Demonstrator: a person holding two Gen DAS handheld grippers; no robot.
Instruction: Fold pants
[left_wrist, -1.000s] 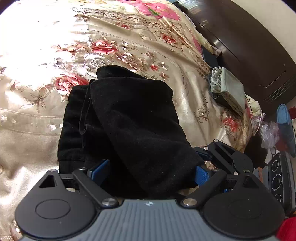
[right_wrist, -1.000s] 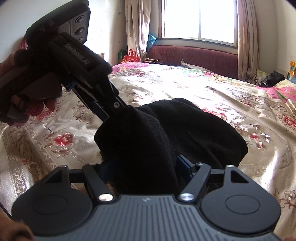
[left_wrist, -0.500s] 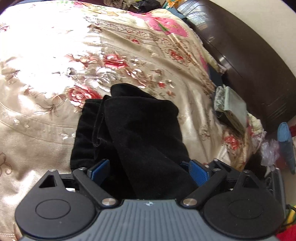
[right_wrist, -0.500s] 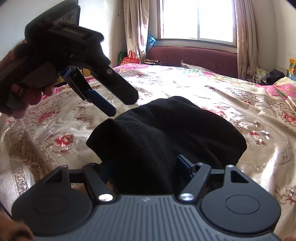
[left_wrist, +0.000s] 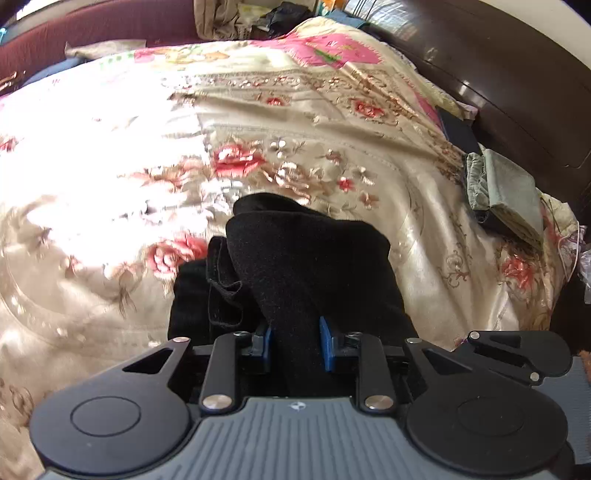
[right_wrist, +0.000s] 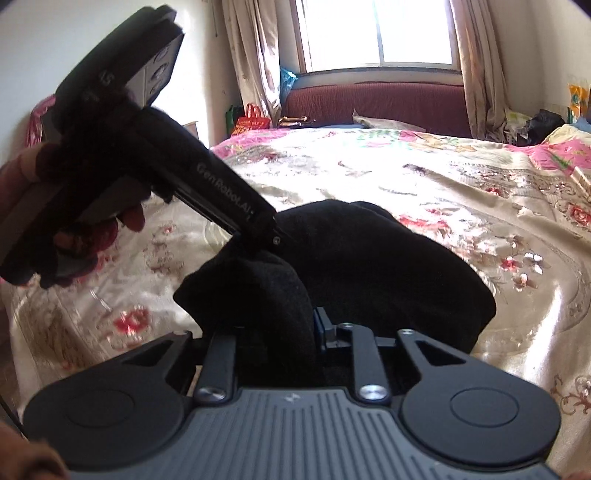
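The black pants (left_wrist: 314, 266) lie bunched on the floral bedspread (left_wrist: 332, 147). In the left wrist view my left gripper (left_wrist: 295, 343) is closing, and its blue pads (left_wrist: 325, 343) pinch a raised fold at the near edge. In the right wrist view my right gripper (right_wrist: 284, 328) is closing too, with a thick bunch of the pants (right_wrist: 369, 266) filling the gap. Only its right pad (right_wrist: 319, 326) shows. The left gripper (right_wrist: 266, 229), held by a person's hand (right_wrist: 74, 236), comes down from the upper left onto the same fold.
A folded grey-green cloth (left_wrist: 509, 195) lies at the bed's right edge by the dark wooden headboard (left_wrist: 517, 74). Beyond the bed are a maroon bench (right_wrist: 369, 103), curtains and a bright window (right_wrist: 380, 33). Bags and clutter sit in the far corners.
Both pairs of jaws went from wide open to closed on the fabric. Both grippers rose a little, and the near edge of the pants is pulled up into a bunch.
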